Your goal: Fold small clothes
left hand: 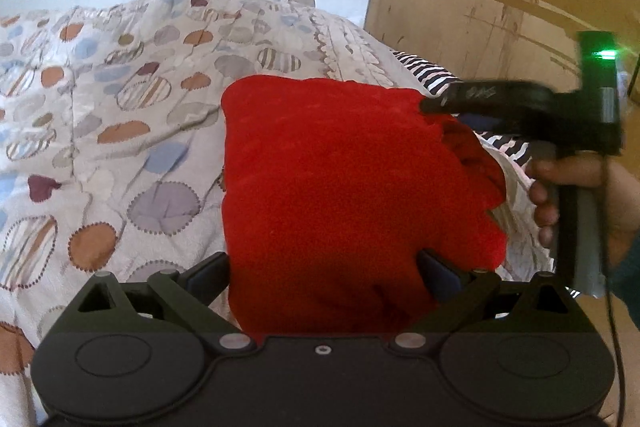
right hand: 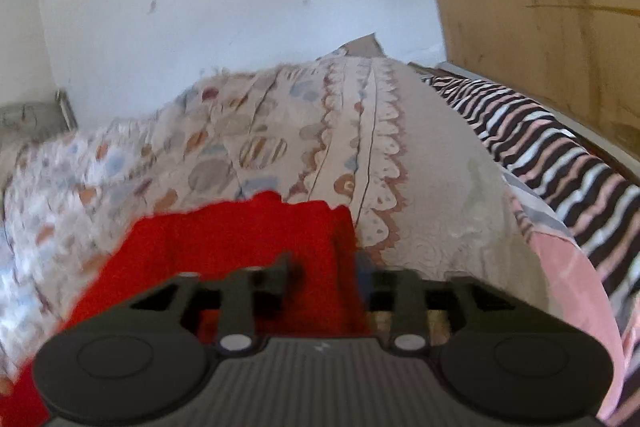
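left wrist view: my left gripper has its two fingers spread wide, one on each side of the near end of a red garment; whether the pads press the cloth i cannot tell.
red garment: lies folded into a rough rectangle on a patterned bedspread, smooth along its left edge, rumpled and bunched along its right.
right gripper, seen from the left: it reaches in from the right edge, blurred, fingertips at the garment's far right corner, a green light glowing on its body.
hand: a person's hand wraps the right gripper's handle at the right edge.
right wrist view: my right gripper has its jaws partly apart, red cloth lying between them; the left finger sits over the cloth, the right one just past its edge. i cannot tell a firm pinch.
surroundings: a striped cloth lies right of the bedspread, a white wall behind, a wooden panel at the right.
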### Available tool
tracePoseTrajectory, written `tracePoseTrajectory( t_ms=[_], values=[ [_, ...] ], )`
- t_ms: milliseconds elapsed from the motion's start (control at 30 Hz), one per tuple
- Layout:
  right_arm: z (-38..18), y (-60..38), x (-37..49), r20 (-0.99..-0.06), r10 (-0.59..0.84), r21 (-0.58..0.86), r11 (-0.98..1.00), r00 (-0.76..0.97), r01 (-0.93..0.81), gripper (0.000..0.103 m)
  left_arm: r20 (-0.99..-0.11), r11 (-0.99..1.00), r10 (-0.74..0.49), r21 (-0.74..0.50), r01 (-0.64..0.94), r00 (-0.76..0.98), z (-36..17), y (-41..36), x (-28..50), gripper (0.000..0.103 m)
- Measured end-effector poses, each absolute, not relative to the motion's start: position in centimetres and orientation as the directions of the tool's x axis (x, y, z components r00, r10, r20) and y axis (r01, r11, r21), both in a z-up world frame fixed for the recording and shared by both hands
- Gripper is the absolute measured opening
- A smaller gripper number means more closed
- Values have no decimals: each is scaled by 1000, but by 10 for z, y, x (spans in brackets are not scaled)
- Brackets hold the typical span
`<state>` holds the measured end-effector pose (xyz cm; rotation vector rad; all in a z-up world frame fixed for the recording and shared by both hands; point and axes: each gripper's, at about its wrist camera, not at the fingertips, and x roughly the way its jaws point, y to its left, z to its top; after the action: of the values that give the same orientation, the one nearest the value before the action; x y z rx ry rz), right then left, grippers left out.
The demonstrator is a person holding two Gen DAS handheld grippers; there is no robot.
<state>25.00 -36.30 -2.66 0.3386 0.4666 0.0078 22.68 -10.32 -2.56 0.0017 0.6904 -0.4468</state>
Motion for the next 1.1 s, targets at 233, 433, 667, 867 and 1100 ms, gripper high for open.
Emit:
tracePoseTrajectory(
  t_ms=[233, 433, 667, 867, 1100],
  values=[
    [6, -334, 213, -359, 236, 283, 949, 903, -135, 102, -608, 905, -415, -201, 375, 676, -22, -93, 226, 100],
    [-21, -300, 215, -515, 113, 27, 993, 850, -116, 103, -617, 905, -416, -212, 368, 668, -23, -90, 226, 100],
    [-46, -310, 190, -449, 106, 153, 987, 887, -40, 103, -616, 902, -420, -206, 379, 666, -13, -76, 210, 101],
    [-60, -340, 160, -399, 96, 272, 962, 912, 18, 103, -594, 890, -448, -224, 397, 669, 2, -36, 197, 102],
    [-42, -373, 163, -356, 133, 342, 940, 925, -3, 103, -572, 902, -429, -309, 301, 699, 15, -9, 243, 102]
  ],
)
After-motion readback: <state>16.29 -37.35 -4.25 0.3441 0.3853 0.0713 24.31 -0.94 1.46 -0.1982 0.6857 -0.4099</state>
